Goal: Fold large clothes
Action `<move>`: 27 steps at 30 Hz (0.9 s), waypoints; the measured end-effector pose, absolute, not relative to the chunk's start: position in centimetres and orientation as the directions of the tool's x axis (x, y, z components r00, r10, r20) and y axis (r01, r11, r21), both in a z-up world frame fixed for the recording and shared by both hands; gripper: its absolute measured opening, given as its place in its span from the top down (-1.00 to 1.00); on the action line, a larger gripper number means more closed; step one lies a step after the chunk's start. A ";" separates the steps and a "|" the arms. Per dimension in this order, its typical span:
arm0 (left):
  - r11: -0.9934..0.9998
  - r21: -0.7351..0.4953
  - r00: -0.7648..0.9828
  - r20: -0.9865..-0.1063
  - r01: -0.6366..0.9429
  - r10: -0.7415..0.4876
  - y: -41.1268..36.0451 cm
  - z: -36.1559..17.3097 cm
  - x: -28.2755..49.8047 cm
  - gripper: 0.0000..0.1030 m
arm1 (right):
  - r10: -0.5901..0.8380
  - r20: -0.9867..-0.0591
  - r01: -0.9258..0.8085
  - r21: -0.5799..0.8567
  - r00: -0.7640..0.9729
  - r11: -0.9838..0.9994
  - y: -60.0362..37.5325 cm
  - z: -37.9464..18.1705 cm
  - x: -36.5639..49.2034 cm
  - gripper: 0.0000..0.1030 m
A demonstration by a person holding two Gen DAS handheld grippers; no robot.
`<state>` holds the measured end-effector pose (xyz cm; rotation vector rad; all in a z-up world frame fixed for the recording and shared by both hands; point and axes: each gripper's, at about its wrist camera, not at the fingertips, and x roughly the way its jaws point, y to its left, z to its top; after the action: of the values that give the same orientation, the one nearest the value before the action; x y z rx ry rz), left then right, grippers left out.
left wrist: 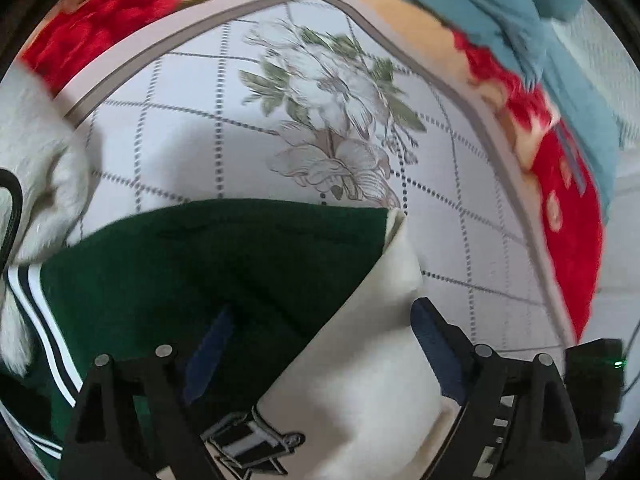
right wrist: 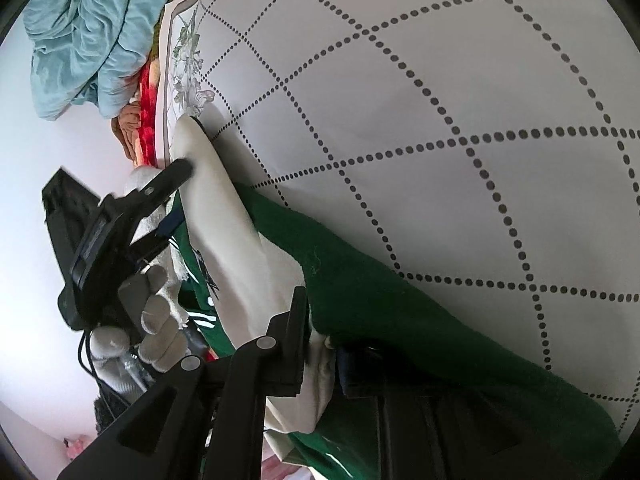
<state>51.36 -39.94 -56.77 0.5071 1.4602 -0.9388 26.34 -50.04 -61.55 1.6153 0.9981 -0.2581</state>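
A white bedsheet (left wrist: 192, 152) with dotted grey diamonds and a printed flower (left wrist: 332, 120) fills most of both views; I take it for a bed. Along the top and right of the left view runs a red blanket (left wrist: 568, 216), with a crumpled blue cloth (left wrist: 500, 12) beyond it.

The green jacket (left wrist: 180, 264) with cream sleeves lies across the lower half of the left view, its white-striped hem at the lower left. A cream sleeve (left wrist: 360, 368) runs up the middle to a point.

My left gripper (left wrist: 320, 344) stands with its fingers well apart, one over the green cloth and one by the cream sleeve; it holds nothing that I can see. In the right view it shows at centre left, with my gloved left hand (right wrist: 152, 320) behind it.

My right gripper (right wrist: 324, 344), at the bottom of its view, is clamped on the jacket, cream and green cloth bunched between its fingers.
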 end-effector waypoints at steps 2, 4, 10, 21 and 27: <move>0.531 -0.235 -0.137 -0.967 0.814 -0.217 -40.5 -56.6 50.7 -0.72 | 0.466 -0.639 0.714 0.700 0.612 0.022 -50.1 -61.6 26.4 0.71; 0.505 -0.232 -0.133 -0.965 0.831 -0.225 -40.5 -56.1 50.2 -0.62 | 0.470 -0.635 0.712 0.702 0.614 0.019 -50.1 -61.7 26.5 0.71; 0.476 -0.199 -0.111 -0.972 0.857 -0.208 -39.9 -55.3 49.9 0.77 | 0.465 -0.628 0.707 0.707 0.624 0.009 -50.1 -61.7 26.5 0.71; 0.512 -0.140 -0.003 -0.966 0.847 -0.259 -36.9 -53.8 49.6 0.95 | 0.348 -0.639 0.682 0.731 0.686 0.000 -49.6 -59.6 24.6 0.89; 0.574 -0.150 -0.016 -0.973 0.805 -0.231 -33.5 -55.3 50.7 0.96 | 0.251 -0.726 0.738 0.672 0.641 0.060 -50.4 -58.7 23.0 0.91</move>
<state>50.72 -33.50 -55.30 0.5466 1.3457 -0.8907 22.96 -50.39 -58.72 1.5094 0.8640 -0.4485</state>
